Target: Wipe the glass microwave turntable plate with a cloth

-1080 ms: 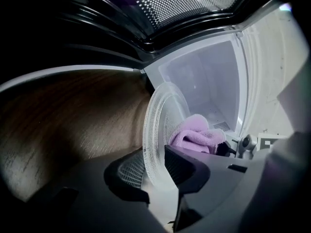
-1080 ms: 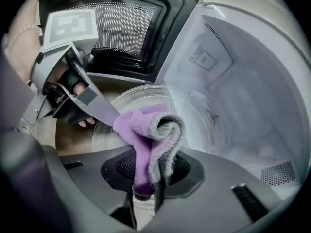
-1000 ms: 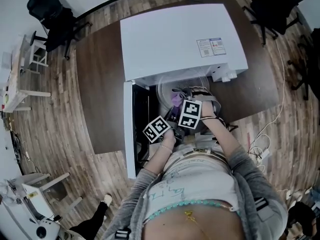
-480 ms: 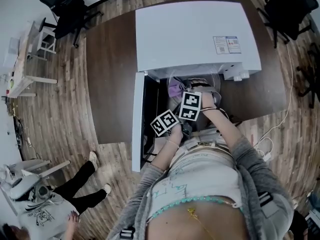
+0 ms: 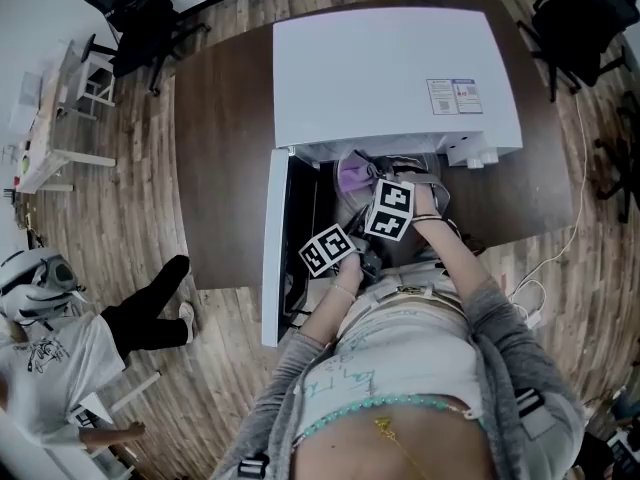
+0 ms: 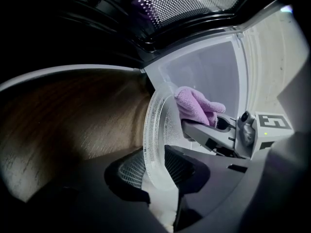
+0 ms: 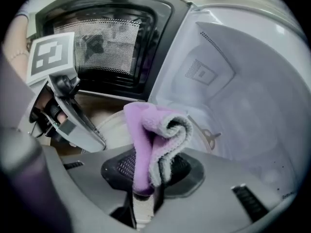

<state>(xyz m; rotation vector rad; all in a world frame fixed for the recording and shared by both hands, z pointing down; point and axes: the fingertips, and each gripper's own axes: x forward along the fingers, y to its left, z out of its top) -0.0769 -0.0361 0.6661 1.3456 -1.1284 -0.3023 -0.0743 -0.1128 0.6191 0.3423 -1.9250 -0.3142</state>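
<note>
Purple microfibre cloth (image 7: 150,149) with a grey inner face, folded over, is clamped in the right gripper (image 7: 143,200): jaws closed on its lower end, the rest standing up past the tips. Left gripper (image 6: 163,198) is clamped on the rim of the glass turntable plate (image 6: 158,135); both pads are on the glass and the plate stands nearly on edge, seen almost edge-on in the left gripper view. The plate is out of the oven, held in front of the open cavity (image 7: 233,81), not on the cavity floor. The cloth sits right at the plate's face near the upper rim (actual contact I cannot confirm; in the left gripper view it shows partly through the glass). The right gripper's body reaches in from the right of the plate, marker cube (image 6: 272,123) behind it. The two grippers are close together, both hands in front of the person's torso (image 5: 400,368). Behind them is the white microwave (image 5: 390,68) with a label sticker (image 5: 452,95) on top and its door (image 5: 272,248) swung fully open to the left in the head view; the mesh window (image 7: 107,47) shows in the right gripper view. A small three-pronged hub (image 7: 210,137) is visible on the cavity floor. The microwave sits on a dark brown table (image 5: 215,168) on a wood plank floor (image 5: 130,218). Black chairs (image 5: 130,8) stand at the far corners, a white cable (image 5: 540,288) lies at the right, and a second person (image 5: 50,338) is at lower left, well apart.
</note>
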